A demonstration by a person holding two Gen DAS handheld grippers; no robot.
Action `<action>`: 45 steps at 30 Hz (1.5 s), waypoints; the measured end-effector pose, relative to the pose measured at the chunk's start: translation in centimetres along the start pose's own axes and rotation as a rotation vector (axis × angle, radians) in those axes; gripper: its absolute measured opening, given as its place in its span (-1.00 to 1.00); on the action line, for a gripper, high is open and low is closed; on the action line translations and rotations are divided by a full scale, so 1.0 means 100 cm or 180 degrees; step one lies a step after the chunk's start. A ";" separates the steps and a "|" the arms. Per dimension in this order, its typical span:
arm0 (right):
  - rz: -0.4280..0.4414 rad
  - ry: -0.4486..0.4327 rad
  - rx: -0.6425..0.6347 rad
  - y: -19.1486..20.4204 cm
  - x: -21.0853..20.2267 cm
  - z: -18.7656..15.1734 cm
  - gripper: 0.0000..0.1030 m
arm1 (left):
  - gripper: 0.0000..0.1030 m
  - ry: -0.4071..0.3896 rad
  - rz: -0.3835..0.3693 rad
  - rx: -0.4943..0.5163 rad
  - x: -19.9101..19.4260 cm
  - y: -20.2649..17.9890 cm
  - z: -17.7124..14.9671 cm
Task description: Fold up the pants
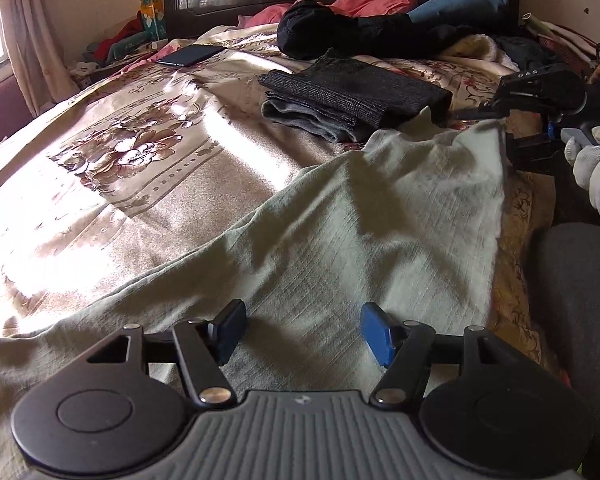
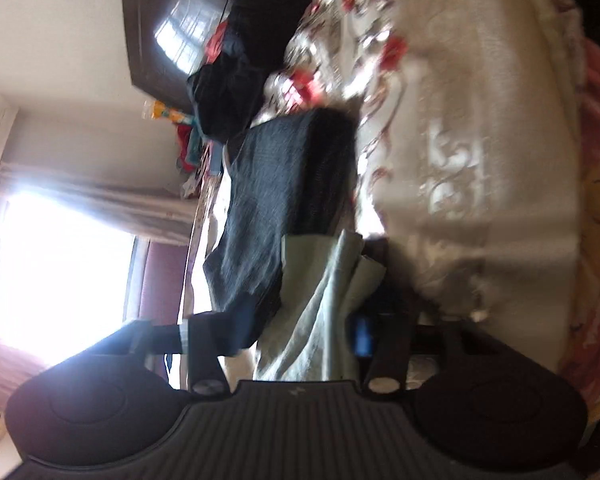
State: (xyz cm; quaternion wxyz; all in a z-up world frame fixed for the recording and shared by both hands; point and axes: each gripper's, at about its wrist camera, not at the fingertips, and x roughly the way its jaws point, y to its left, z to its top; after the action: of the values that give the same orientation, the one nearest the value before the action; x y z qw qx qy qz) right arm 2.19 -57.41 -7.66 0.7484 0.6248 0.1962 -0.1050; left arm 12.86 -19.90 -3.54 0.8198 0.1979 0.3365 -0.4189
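Pale green pants lie spread on the bed, one end lifted at the far right. My left gripper is open, its blue pads hovering just over the near part of the pants, holding nothing. My right gripper shows in the left wrist view at the right, held by a white-gloved hand, pinching the raised corner of the pants. In the rolled, blurred right wrist view the pants bunch between the fingers of the right gripper, which is shut on them.
A floral satin bedspread covers the bed. A stack of folded dark pants lies behind the green pants. Loose black, pink and blue clothes are heaped by the dark headboard. A phone lies at the back left. A window is on the left.
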 end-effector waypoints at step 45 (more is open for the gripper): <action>0.1206 0.2441 -0.4616 0.264 0.124 -0.549 -0.91 | 0.71 -0.0467 0.1556 -0.2379 -0.255 0.154 -0.240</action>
State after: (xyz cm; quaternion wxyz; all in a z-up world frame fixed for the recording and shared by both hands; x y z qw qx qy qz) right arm 15.11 2.45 2.84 0.8509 0.0041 0.3475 0.3940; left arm 5.47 17.56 -1.32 0.9315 -0.0683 0.3491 -0.0756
